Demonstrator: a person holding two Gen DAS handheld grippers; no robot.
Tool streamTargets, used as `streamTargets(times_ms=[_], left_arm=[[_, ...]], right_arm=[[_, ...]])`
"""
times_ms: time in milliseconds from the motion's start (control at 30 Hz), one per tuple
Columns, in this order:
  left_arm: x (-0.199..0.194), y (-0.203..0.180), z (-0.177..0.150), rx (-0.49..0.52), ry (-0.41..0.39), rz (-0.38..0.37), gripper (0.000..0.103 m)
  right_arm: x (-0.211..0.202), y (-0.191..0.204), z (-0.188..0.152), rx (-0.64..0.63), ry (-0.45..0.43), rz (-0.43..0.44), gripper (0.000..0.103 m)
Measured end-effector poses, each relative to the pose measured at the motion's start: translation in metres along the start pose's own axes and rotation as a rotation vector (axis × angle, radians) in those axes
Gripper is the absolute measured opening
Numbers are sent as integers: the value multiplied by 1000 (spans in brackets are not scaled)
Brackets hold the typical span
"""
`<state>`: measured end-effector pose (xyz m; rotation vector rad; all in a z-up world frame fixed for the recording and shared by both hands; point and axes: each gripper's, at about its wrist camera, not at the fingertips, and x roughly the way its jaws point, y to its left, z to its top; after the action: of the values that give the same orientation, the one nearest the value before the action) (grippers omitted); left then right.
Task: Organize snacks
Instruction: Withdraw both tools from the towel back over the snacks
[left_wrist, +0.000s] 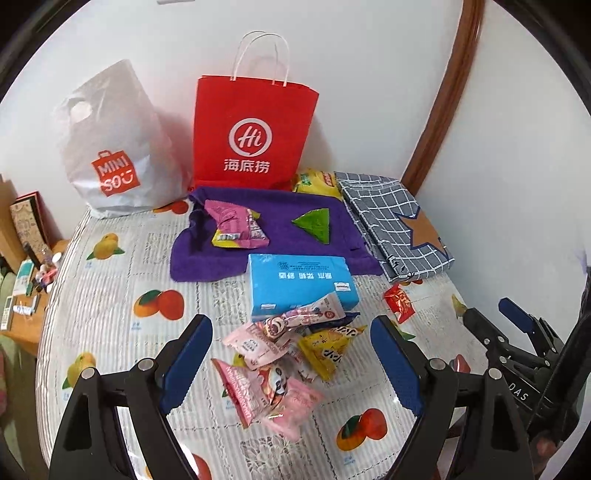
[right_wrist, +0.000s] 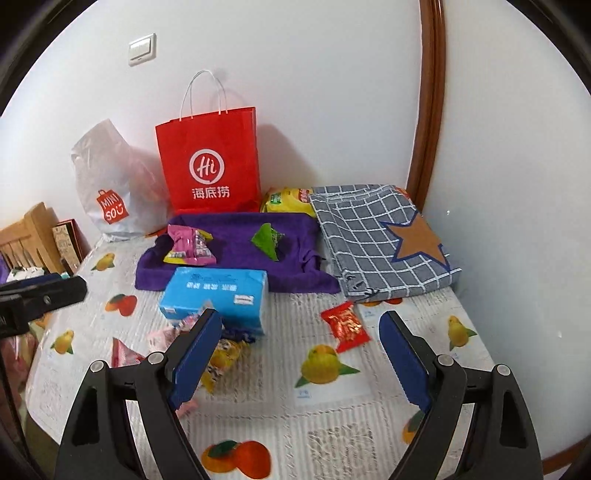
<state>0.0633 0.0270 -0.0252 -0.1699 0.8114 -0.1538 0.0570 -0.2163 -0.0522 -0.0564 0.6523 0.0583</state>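
Two tools, left view: left tool (left_wrist: 291, 354) wide, empty, over pink & yellow snack pile (left_wrist: 284, 354) on surface (left_wrist: 110, 295), right view: right tool (right_wrist: 301, 347) wide, empty, red snack (right_wrist: 344, 326) btwn fingers' line, purple towel (right_wrist: 236, 254) w/ two packets behind.

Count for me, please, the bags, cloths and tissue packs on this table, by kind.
Bags: 2, the white plastic bag and the red paper bag.
Cloths: 2, the purple towel and the checked cloth.
Tissue packs: 1, the blue tissue pack.
Total: 5.

Black-framed left gripper (left_wrist: 291, 365) and right gripper (right_wrist: 301, 356), blue serrated pads, silver pivot screws.
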Motion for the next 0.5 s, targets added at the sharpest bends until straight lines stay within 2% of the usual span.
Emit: streamTargets(times_ms=[367, 433, 500], left_arm=[[15, 15, 4, -39, 17, 31, 87], [21, 20, 6, -48, 23, 37, 87], [28, 25, 7, -60, 32, 42, 87]], right_arm=[[28, -41, -16, 100, 50, 60, 87], [39, -45, -18, 100, 63, 59, 84], [54, -48, -19, 93, 82, 60, 75]])
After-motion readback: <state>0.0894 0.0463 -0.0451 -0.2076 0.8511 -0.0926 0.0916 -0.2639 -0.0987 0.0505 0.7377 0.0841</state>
